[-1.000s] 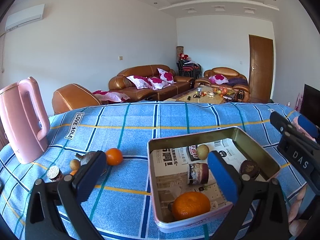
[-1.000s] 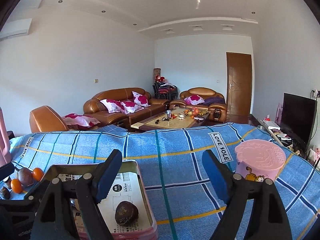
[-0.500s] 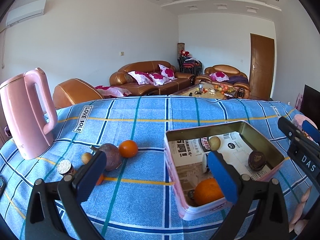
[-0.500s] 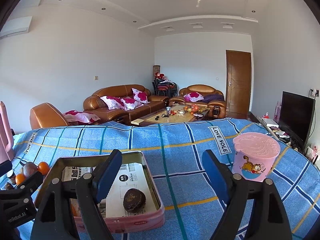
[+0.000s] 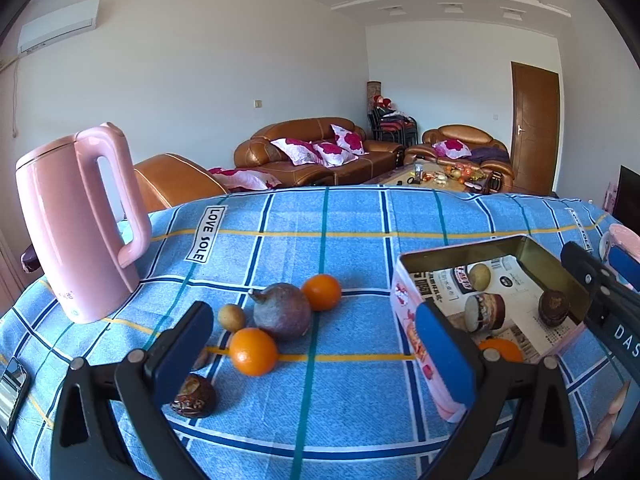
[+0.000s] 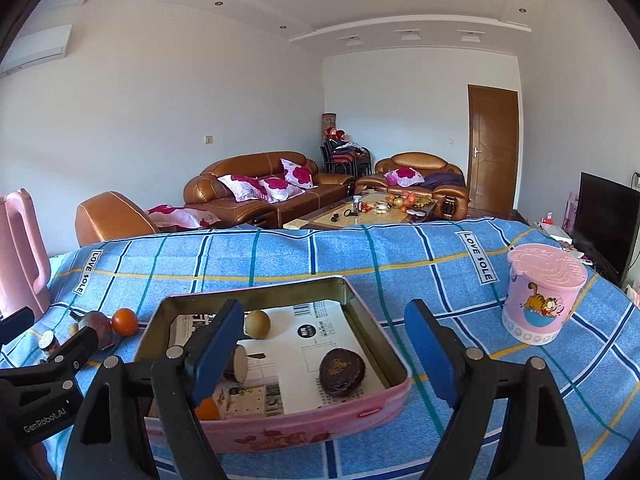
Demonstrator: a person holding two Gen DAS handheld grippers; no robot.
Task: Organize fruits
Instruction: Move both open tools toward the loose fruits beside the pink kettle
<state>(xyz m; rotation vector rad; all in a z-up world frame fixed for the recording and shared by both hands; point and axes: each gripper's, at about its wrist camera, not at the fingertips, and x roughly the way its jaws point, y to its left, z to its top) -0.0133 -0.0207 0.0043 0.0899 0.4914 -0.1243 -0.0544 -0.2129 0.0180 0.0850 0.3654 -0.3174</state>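
A: The left wrist view shows loose fruit on the blue checked cloth [image 5: 352, 216]: two oranges [image 5: 253, 351], a purple-brown fruit [image 5: 282, 311], a small tan fruit [image 5: 231, 317], and a dark wrinkled one [image 5: 194, 396] partly behind a finger.

B: The right wrist view looks into the pink tin [image 6: 280, 426]: a green-brown fruit [image 6: 257, 323], a dark round one [image 6: 342, 371], an orange half hidden. A cartoon cup [image 6: 540, 294] stands to its right.

A: Left gripper [image 5: 316, 354]?

B: Wide, empty. Right gripper [image 6: 326, 354] too.
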